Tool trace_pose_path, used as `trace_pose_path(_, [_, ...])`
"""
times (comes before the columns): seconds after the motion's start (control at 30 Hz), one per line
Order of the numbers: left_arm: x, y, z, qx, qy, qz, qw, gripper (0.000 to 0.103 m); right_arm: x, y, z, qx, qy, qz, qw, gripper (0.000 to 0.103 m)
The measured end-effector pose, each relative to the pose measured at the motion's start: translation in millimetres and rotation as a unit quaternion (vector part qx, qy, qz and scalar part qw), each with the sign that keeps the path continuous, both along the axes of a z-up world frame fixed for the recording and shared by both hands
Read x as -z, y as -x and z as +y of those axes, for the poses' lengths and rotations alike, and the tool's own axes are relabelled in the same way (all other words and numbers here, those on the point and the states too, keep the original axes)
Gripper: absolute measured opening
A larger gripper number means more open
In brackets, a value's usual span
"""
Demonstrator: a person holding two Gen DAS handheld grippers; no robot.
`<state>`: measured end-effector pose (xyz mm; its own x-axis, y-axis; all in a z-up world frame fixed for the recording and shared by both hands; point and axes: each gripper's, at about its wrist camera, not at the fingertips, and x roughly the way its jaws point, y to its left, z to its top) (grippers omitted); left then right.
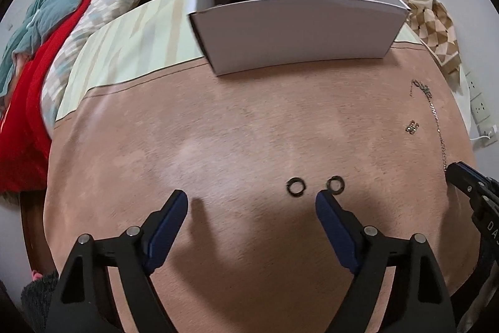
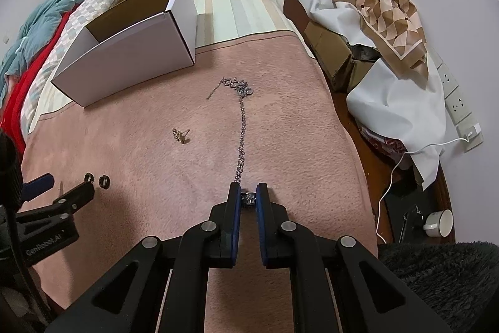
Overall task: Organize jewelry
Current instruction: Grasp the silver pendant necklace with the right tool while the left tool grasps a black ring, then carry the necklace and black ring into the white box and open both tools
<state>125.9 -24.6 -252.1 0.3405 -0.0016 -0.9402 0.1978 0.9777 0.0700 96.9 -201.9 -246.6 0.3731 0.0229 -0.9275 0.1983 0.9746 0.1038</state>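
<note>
Two small dark rings (image 1: 296,186) (image 1: 335,184) lie side by side on the pink blanket (image 1: 218,146). My left gripper (image 1: 251,197) hovers open just short of them, its right fingertip (image 1: 322,199) beside the right-hand ring. A long silver chain (image 2: 241,127) stretches across the blanket, and my right gripper (image 2: 248,192) is shut on its near end. A small gold earring (image 2: 180,135) lies left of the chain. The open white box (image 1: 296,33) stands at the far side, with dark items inside.
Rumpled bedding (image 1: 46,52) in red, teal and checks lies to the left. To the right are patterned cloth (image 2: 386,12), white sheets, cardboard (image 2: 330,49), wall sockets (image 2: 455,102), a white cable and a cup (image 2: 438,222) on the dark floor.
</note>
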Motion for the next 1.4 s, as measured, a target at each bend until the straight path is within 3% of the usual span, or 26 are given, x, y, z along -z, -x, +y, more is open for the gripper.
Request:
trace_pose_path(0.23, [-1.7, 0.8, -8.4, 0.012, 0.015, -0.001, 0.9998, 0.056, 0.1, -1.0, -2.0, 0.003, -0.004, 0.001, 1.000, 0.010])
trace_pose_path(0.33, [-4.7, 3.9, -14.8, 0.023, 0.023, -0.004, 0.9995, 0.034, 0.4, -0.9, -2.6, 0.003, -0.004, 0.001, 1.000, 0.010])
trace_pose_path(0.4, [-5.8, 4.4, -18.0, 0.031, 0.025, -0.004, 0.9992, 0.014, 0.4, -1.4, -3.2, 0.004, -0.004, 0.001, 1.000, 0.010])
trace_pose_path(0.47, [-5.7, 2.2, -19.1, 0.036, 0.025, -0.003, 0.9990, 0.010, 0.7, -0.7, -3.2, 0.005, -0.005, 0.002, 1.000, 0.010])
trace_pose_path(0.87, [-27.5, 6.5, -6.8, 0.034, 0.033, -0.033, 0.9983, 0.010, -16.3, 3.2, -1.9, 0.002, -0.017, -0.007, 1.000, 0.010])
trace_pose_path(1.4, [-114.5, -6.7, 9.5, 0.022, 0.069, -0.113, 0.9909, 0.010, -127.1, -13.2, 16.2, -0.035, -0.066, -0.106, 0.992, 0.010])
